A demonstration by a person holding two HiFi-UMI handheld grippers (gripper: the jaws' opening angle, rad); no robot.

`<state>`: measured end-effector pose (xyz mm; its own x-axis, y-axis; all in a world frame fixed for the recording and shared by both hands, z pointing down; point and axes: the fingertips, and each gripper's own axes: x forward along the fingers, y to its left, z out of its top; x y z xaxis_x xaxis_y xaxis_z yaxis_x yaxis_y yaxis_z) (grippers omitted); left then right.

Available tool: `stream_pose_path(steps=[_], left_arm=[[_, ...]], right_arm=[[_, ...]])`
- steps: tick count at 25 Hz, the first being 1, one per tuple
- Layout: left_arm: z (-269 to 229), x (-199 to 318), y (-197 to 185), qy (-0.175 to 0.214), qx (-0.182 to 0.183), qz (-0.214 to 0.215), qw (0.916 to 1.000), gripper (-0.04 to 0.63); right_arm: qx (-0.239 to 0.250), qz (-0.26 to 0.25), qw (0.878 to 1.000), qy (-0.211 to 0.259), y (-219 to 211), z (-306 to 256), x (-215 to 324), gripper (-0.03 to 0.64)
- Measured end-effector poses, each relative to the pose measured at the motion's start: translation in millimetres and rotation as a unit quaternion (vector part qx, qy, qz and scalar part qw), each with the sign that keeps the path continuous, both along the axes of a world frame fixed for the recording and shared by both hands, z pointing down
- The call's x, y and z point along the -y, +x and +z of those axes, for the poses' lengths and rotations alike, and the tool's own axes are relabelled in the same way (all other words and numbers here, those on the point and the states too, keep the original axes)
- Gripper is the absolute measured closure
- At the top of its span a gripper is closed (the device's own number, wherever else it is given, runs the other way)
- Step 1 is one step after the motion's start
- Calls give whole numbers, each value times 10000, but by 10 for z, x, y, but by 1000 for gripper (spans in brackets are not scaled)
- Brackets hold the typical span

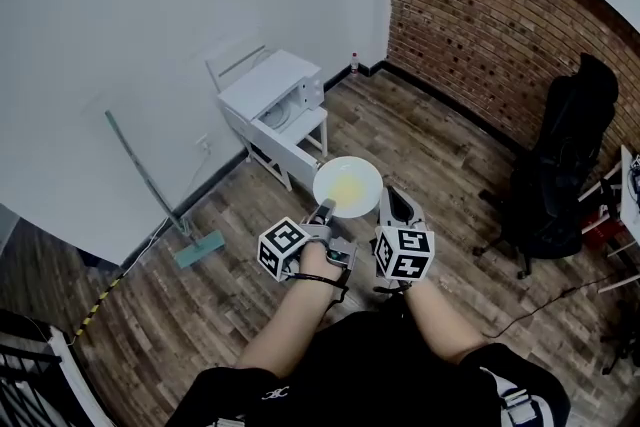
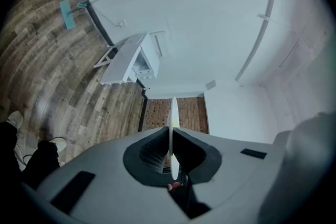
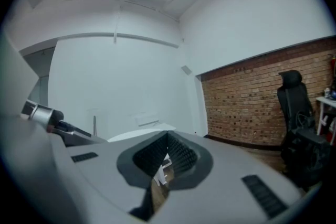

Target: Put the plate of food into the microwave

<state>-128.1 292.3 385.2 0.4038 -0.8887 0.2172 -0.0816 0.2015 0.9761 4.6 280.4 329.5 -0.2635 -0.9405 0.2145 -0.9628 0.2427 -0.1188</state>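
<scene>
Plate (image 1: 326,173): carried level in mid-air over the wood floor (image 1: 440,165), in front of the person and well short of the microwave. It is kept flat, most likely so the food cannot slide.
Food (image 1: 352,188): a pale yellow patch spread over the middle of the plate.
Left gripper (image 1: 324,209): clenched on the near-left rim. In its own view the plate runs edge-on between the pads, so the hold is a thin pinch on the rim, clear of the food.
Right gripper (image 1: 394,203): jaws closed together on nothing. It sits at the near-right rim of the plate; touching or only just beside, I cannot tell. It looks kept close to steady the free side.
Microwave (image 1: 272,85): white, far and left of the plate, on a low white table (image 1: 297,153) against the wall. Its front looks open toward the person, with a pale round shape inside.
Step in hand: carrying the plate to the microwave; not yet in.
Next move: bring the plate forward and left, then lower it to the height of the opening while keeping it level.
Risk: a one-sided rim pinch may let the plate tip at its far edge.
Elsewhere: a mop (image 1: 150,183) leans on the left wall; a black chair (image 1: 565,165) stands far right by the brick wall (image 1: 480,25).
</scene>
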Motion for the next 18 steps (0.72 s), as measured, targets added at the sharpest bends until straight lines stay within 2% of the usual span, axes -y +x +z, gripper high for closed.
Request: stream_pose_path(steps=[7,13,18], left_arm=[[29,666,304,-7,65,-179,9998,584],[-130,1482,839,164,103,-348,9992,584],[-120,2056,1348,98,68,-449,9989,584]], right_arm=[[194,-292,9988,328,372,-97,769,604],[160,-524,9976,433,908,-276,1592,604],[137,-688,9971,300,1374,-229,2163,604]])
